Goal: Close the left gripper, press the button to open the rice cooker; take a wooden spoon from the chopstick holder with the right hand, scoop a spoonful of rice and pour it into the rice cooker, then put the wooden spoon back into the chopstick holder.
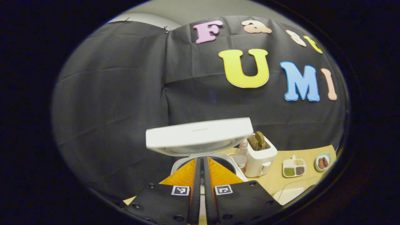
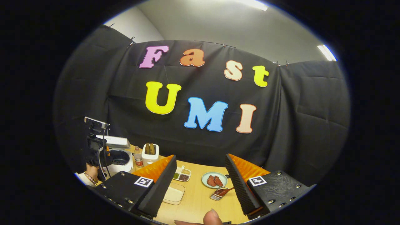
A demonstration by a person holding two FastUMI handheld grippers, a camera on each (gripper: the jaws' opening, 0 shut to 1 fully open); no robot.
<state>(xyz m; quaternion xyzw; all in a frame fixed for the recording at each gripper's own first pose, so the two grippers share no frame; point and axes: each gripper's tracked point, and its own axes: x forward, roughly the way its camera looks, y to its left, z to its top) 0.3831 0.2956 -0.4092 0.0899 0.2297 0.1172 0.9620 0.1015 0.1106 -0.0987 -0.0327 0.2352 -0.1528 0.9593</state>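
In the left gripper view, the left gripper point(image 1: 201, 175) has its two orange-and-black fingers pressed together with only a thin dark slit between them, and they hold nothing. Straight ahead of their tips stands the white rice cooker point(image 1: 200, 156), its flat white lid point(image 1: 199, 135) raised and tilted back, so the button step looks done. Just right of the cooker sit a small clear bottle with a red cap point(image 1: 241, 154) and a white toaster-shaped holder with brown pieces poking out of the top point(image 1: 261, 156); farther right on the pale wooden bench point(image 1: 278, 175) lie a white four-compartment dish of grains point(image 1: 294, 167) and a small round plate of reddish pieces point(image 1: 322, 162)

In the right gripper view, the right gripper point(image 2: 200, 184) is spread wide, its ribbed black fingers well apart and empty. Between them on the bench lie a clear rectangular container point(image 2: 175, 193), the round plate, and a dark reddish-brown spoon-like utensil on a ridged rest point(image 2: 222, 192), handle slanting up to the right, close to the right-hand finger. Whether this is the wooden spoon I cannot tell. The rice cooker sits far to the left, beside the left gripper's mounted camera point(image 2: 95, 137) and the hand holding it point(image 2: 90, 176). The right gripper is the nearer one to the utensil, and the cooker lies leftward across the bench from it
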